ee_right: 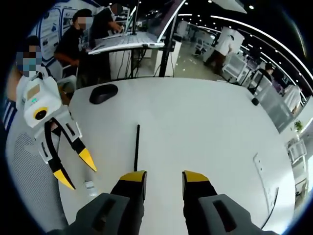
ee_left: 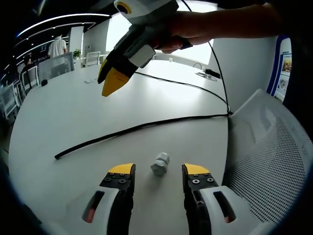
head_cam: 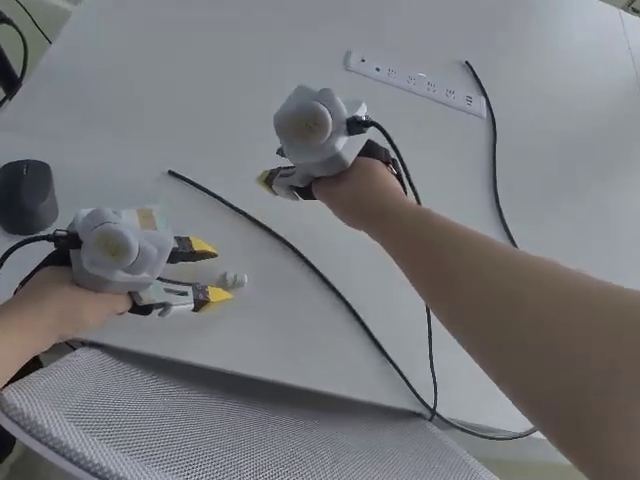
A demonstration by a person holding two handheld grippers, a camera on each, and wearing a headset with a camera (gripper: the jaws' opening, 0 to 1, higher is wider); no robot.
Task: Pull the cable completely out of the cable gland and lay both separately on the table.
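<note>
A small white cable gland [head_cam: 232, 281] lies on the white table [head_cam: 180, 80], apart from the black cable [head_cam: 300, 262]. My left gripper [head_cam: 213, 270] is open, its yellow tips to either side of the gland [ee_left: 160, 163] without touching it. The cable [ee_left: 142, 127] runs across the table beyond the gland to the table edge. My right gripper [head_cam: 268, 182] hovers open and holds nothing; the cable's free end [ee_right: 137, 147] lies just ahead of its jaws [ee_right: 164, 176]. The left gripper [ee_right: 79, 172] and the gland [ee_right: 89, 187] sit at the left of the right gripper view.
A white power strip [head_cam: 415, 82] with a black lead [head_cam: 495, 170] lies at the far right of the table. A dark mouse [head_cam: 25, 195] rests at the left edge. A grey mesh chair [head_cam: 200, 420] is against the near edge. People stand at desks beyond the table.
</note>
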